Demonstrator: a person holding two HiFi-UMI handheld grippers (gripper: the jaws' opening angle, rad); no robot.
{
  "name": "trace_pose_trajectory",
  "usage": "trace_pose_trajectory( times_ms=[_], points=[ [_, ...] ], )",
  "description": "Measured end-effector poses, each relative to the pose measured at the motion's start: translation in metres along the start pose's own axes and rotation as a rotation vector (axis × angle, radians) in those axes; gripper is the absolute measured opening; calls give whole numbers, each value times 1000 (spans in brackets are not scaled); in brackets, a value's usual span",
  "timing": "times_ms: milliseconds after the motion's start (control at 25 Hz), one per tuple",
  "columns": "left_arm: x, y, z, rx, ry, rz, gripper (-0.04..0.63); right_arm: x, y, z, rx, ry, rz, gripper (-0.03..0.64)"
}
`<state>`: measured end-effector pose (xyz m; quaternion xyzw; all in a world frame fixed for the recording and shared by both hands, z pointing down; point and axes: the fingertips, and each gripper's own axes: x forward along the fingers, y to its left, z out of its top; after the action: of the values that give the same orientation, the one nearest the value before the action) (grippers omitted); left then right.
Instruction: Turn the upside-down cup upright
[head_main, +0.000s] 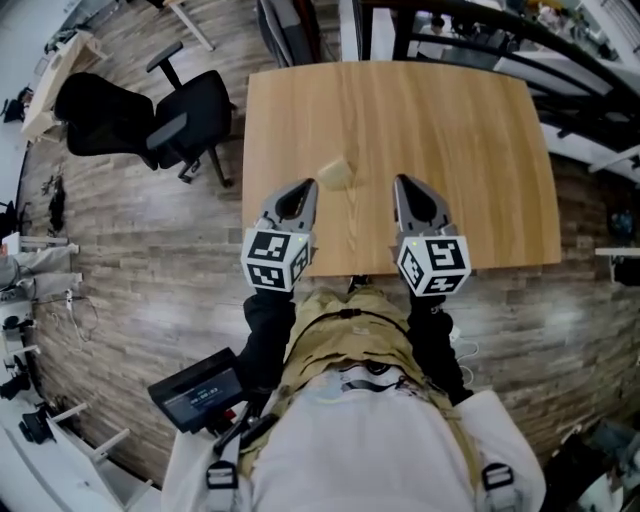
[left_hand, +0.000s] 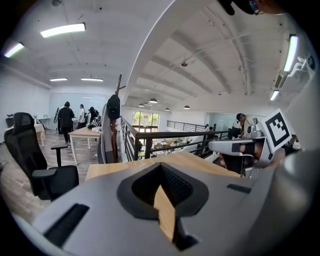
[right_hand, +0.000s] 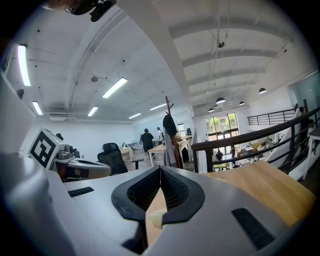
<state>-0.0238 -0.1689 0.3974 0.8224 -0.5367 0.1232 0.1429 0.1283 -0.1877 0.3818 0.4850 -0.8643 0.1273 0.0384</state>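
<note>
A small tan cup (head_main: 335, 173) stands mouth-down on the wooden table (head_main: 470, 150), near the front-left part of the top. In the head view my left gripper (head_main: 308, 184) is just left of the cup and a little nearer to me, with its jaws shut and empty. My right gripper (head_main: 401, 181) is a hand's width to the right of the cup, also shut with nothing in it. Neither touches the cup. The left gripper view shows closed tips (left_hand: 161, 165) over bare tabletop. In the right gripper view a pale shape (right_hand: 156, 216) shows through the slot below the closed tips (right_hand: 160, 168).
A black office chair (head_main: 170, 120) stands off the table's left side. Beyond the table's far edge runs a dark railing (head_main: 480, 30) with desks behind it. A black device (head_main: 200, 392) hangs at the person's left hip. People stand at a distant desk (left_hand: 82, 132).
</note>
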Motion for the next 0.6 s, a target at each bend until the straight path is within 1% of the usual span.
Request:
trace_pose_trajectory(
  times_ms=[160,280,400,600],
  points=[
    [5,11,-4,-16,7,24,2,13,1,-4,-18,30,1,21],
    [5,14,-13,-28,11,28,2,19,9,-11,-43,43,8,21],
    [10,17,-22,-38,20,11,2,27,16,-16,-64,63,7,21],
    [22,13,-30,-12,38,-31,2,31,19,-15,-95,71,-2,21]
  ],
)
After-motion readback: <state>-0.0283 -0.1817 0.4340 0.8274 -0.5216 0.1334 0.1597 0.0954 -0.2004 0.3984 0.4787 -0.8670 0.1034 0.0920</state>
